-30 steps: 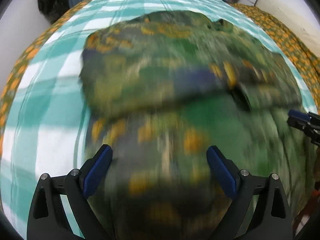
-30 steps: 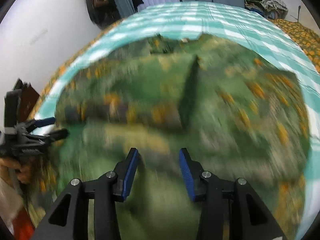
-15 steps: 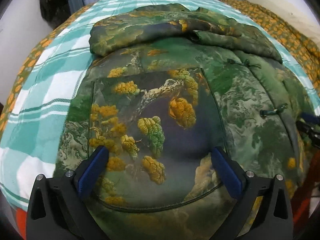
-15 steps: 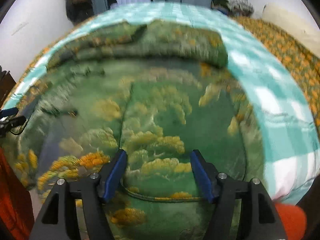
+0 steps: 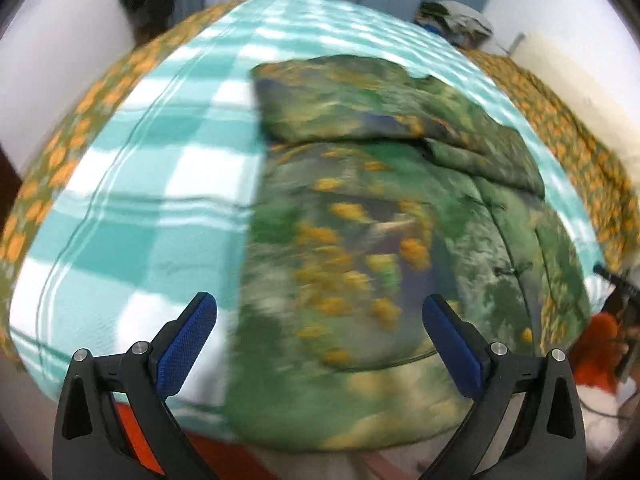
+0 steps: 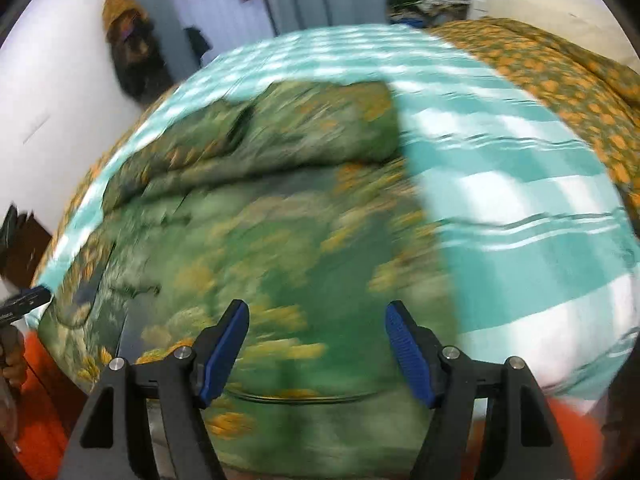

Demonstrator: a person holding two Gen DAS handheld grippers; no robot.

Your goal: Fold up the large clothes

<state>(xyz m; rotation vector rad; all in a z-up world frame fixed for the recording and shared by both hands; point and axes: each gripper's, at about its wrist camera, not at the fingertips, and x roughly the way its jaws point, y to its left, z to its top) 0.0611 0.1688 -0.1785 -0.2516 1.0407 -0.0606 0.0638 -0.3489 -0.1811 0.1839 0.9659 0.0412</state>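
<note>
The green garment [image 5: 384, 264], printed with yellow-orange blossoms, lies flat on the bed near its front edge, its lower hem hanging just over that edge. Its far part is already folded: a thick band of cloth, probably the sleeves or upper part turned in, lies across the top of the body panel. The near panel is spread open in a single layer, so I judge the fold about half made, with at least one more turn of the lower part up over the band to come, then some smoothing.

The left hand-held gripper [image 5: 320, 344] hangs above the garment's left border with its jaws spread as wide as they go and nothing between them. The right hand-held gripper [image 6: 316, 350] hangs above the right lower part; its jaws are opening, and the cloth lies beneath them, not pinched.

Around the garment, the teal-and-white checked bedcover [image 5: 152, 184] is bare on both sides, so little stands in the way. An orange-flowered blanket [image 6: 560, 80] lies along the right side of the bed, well apart, and a pile of clothes [image 6: 432, 0] sits at the far end. Both views are blurred, so fine creases cannot be judged.
</note>
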